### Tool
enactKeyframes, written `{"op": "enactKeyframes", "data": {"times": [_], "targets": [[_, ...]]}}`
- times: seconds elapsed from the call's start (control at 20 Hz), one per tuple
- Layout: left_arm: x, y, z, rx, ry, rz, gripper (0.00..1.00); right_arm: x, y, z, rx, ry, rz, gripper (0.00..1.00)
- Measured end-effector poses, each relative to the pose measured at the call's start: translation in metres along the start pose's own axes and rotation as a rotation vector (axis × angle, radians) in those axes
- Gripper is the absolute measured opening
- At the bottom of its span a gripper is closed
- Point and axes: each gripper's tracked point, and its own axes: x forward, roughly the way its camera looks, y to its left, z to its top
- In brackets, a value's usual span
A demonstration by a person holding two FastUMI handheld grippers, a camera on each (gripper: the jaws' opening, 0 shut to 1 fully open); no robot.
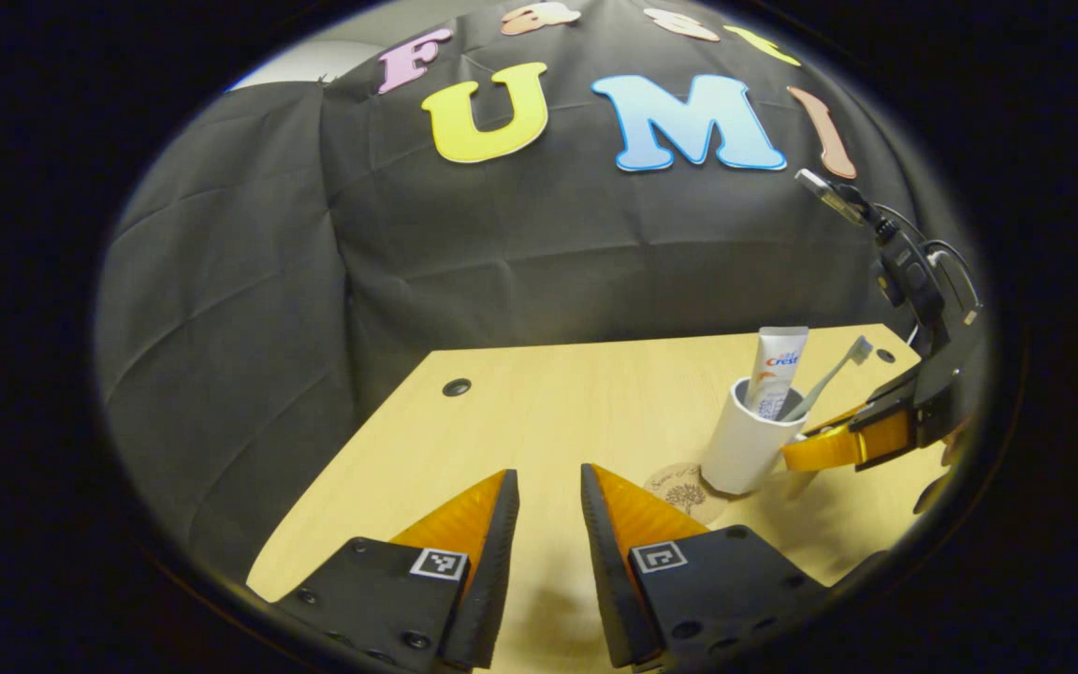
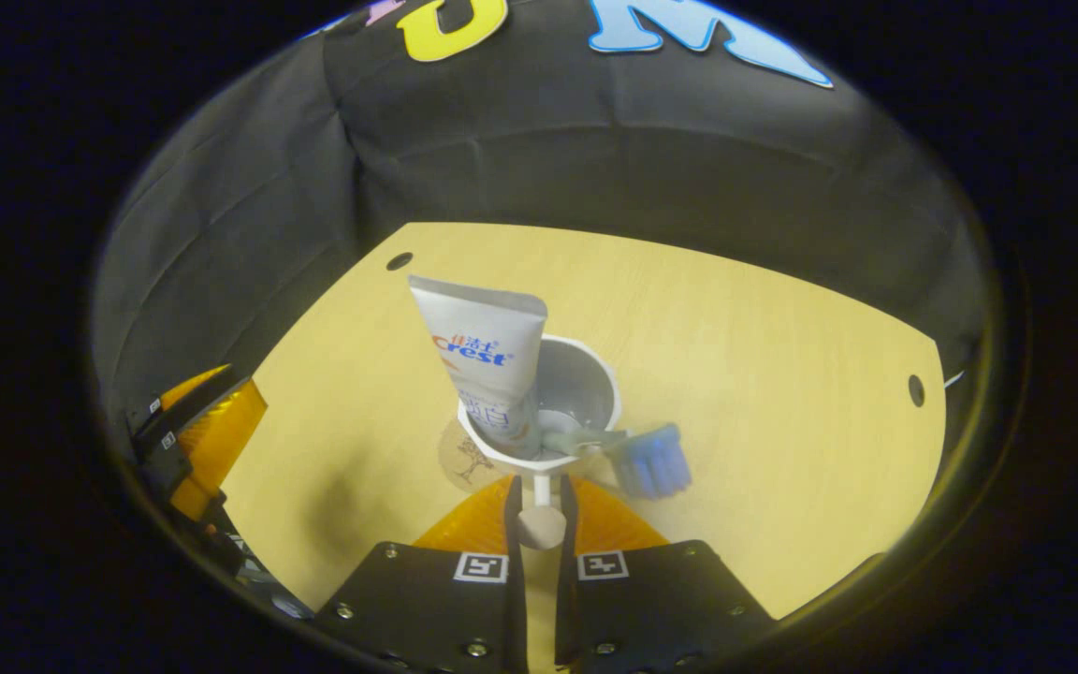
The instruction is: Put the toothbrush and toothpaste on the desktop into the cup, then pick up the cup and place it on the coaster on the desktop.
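Note:
The white cup (image 1: 745, 440) holds the upright toothpaste tube (image 1: 776, 370) and the toothbrush (image 1: 829, 374), which leans right with its head up. Its base overlaps the right edge of the round cork coaster (image 1: 684, 491); whether it rests there or hovers I cannot tell. My right gripper (image 1: 810, 454) comes in from the right and is shut on the cup's handle. In the right gripper view I look down into the cup (image 2: 586, 374), with the toothpaste (image 2: 488, 360), the brush head (image 2: 651, 459), the coaster (image 2: 466, 459) and the gripper (image 2: 539, 510) pinching the handle. My left gripper (image 1: 548, 524) stands open over the table.
The wooden desktop (image 1: 548, 412) has a cable hole at the far left (image 1: 456, 387) and more near its corners (image 2: 916, 389). The black cloth wall hangs close behind and to the left. The left gripper (image 2: 202, 431) sits at the table's left edge in the right gripper view.

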Motion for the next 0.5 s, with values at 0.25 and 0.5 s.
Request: {"op": "enactKeyframes", "data": {"times": [0.25, 0.5], "targets": [[-0.009, 0.014, -0.002, -0.010, 0.001, 0.019, 0.50, 0.006, 0.009, 0.007, -0.019, -0.003, 0.019, 0.12], [-0.015, 0.031, -0.006, -0.018, 0.002, 0.046, 0.42, 0.004, 0.000, 0.009, -0.063, 0.006, 0.016, 0.12]]}}
